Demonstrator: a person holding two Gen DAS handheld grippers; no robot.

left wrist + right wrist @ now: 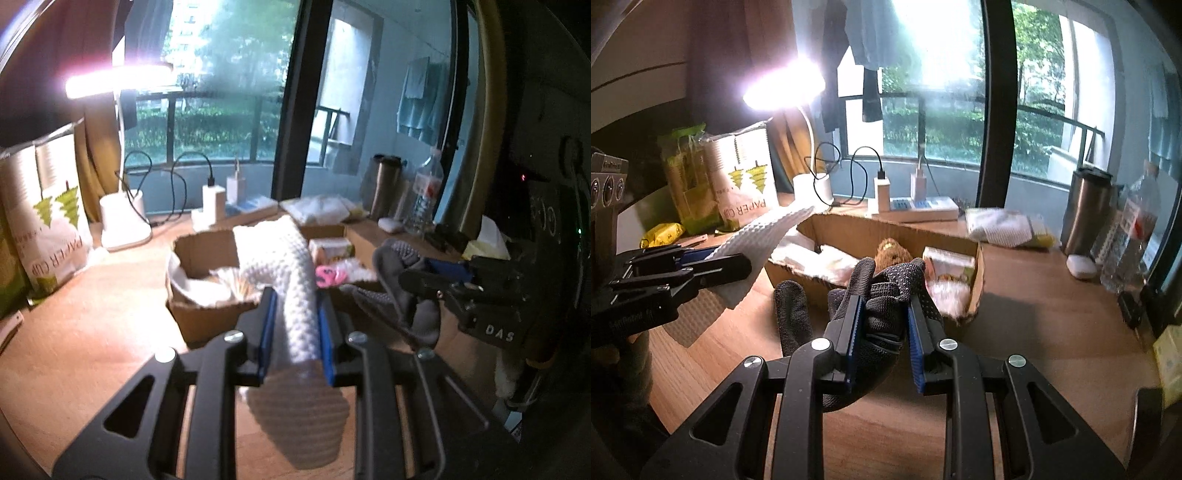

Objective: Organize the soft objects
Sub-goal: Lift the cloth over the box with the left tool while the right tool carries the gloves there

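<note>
Nearest the left wrist camera, the left gripper [295, 295] has its jaws closed on a white waffle-textured cloth [291, 266], the fabric pinched between the two blue pads, rising past the tips and spilling out below them above the wooden worktop [92, 332]. In the right wrist view, the right gripper [882, 302] has its jaws clamped on a dark grey dotted glove [882, 317], bunched between the blue pads with its fingers sticking up past the tips and one finger splayed out to the left; the glove is clear of the worktop. Each tool shows in the other's view: the left one enters the right view from the left edge with the white cloth fanned out beyond its tips, and the right one enters the left view from the right with the grey glove drooping from its tips. Just beyond both pairs of jaws sits an open cardboard box [886, 229] on the worktop, holding white soft items, a brown plush toy [892, 251] and a small packet. Farther back stand a white lamp base [123, 218] with its lit bar above, a paper-cup bag [48, 218] at the left, chargers on a power strip [916, 210], a steel tumbler [1087, 210] and a clear water bottle [1134, 229] at the right. Behind them, the window looks out on greenery.
</note>
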